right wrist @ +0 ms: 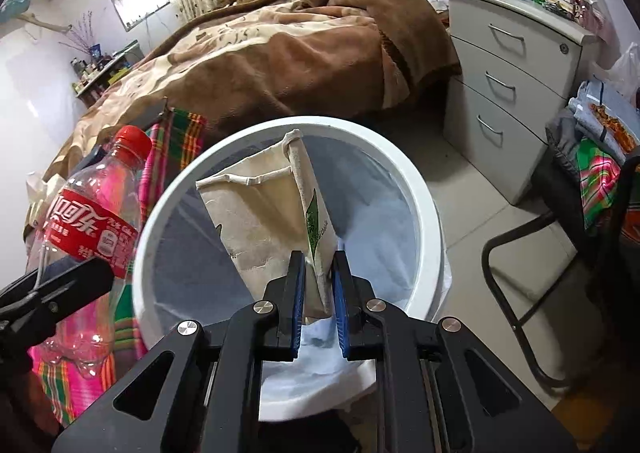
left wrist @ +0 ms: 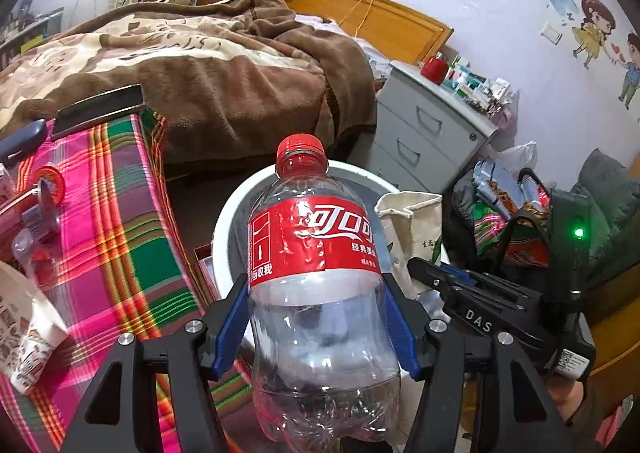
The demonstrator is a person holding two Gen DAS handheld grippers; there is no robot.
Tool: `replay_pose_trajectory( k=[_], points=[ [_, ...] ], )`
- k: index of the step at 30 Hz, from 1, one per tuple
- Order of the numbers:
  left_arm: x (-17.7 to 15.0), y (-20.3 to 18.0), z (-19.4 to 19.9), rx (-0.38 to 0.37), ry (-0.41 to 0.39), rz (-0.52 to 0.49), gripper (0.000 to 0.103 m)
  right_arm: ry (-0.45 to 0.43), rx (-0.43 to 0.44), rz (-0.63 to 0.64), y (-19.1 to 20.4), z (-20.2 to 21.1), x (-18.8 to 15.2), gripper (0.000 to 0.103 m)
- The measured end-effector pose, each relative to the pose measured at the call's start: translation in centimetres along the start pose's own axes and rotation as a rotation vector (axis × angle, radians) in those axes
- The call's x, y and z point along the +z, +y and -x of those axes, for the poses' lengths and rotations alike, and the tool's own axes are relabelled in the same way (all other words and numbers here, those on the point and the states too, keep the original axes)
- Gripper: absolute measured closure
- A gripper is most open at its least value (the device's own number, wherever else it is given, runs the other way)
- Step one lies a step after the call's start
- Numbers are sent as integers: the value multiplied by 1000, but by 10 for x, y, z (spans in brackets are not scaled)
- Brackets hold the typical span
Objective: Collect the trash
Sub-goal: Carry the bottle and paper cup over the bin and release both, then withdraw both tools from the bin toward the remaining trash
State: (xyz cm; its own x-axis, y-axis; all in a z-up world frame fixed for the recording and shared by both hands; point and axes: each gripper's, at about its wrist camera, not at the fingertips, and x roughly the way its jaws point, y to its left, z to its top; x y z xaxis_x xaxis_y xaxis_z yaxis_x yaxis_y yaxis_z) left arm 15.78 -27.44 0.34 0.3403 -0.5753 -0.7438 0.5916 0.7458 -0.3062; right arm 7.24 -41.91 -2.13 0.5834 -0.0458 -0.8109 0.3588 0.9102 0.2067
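An empty clear cola bottle (left wrist: 312,237) with a red cap and red label stands upright between the blue pads of my left gripper (left wrist: 316,293), which is shut on its lower body. Behind it is a white bin (left wrist: 228,221). In the right wrist view my right gripper (right wrist: 318,257) is shut on the bottom edge of a beige paper bag (right wrist: 256,221), held over the open white-lined bin (right wrist: 424,213). The bottle (right wrist: 92,229) hangs just left of the bin rim in the left gripper (right wrist: 92,273). The right gripper (left wrist: 420,269) and bag (left wrist: 412,225) show right of the bottle.
A pink and green plaid cloth (left wrist: 120,213) at the left carries a paper cup (left wrist: 32,333) and small items. A bed with a brown blanket (right wrist: 300,53) lies behind the bin. A grey drawer cabinet (right wrist: 512,93) and a black chair (right wrist: 520,245) piled with clothes stand to the right.
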Motion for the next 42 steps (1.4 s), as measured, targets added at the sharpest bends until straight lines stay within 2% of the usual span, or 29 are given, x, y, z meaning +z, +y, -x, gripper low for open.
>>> replay_pose_trajectory(
  k=[6,8,10,11,25,42],
  points=[
    [1,0,-15,6,19,9,40,21,-12,4,-5,-8,-1,86],
    [3,3,-14,13,16,16,36,19,-11,-6,-7,-8,-1,78],
    [3,6,-11,5,6,25,32,17,5,-9,-8,-6,-1,59],
    [3,7,-10,8,0,23,31,16,7,-10,-7,-6,-1,58],
    [-14,21,30,70,-65,41,30,-30,37,-21,7,12,-4,58],
    [-46,69,90,168,-140,112,30,-55,138,40,65,21,-15,58]
  ],
)
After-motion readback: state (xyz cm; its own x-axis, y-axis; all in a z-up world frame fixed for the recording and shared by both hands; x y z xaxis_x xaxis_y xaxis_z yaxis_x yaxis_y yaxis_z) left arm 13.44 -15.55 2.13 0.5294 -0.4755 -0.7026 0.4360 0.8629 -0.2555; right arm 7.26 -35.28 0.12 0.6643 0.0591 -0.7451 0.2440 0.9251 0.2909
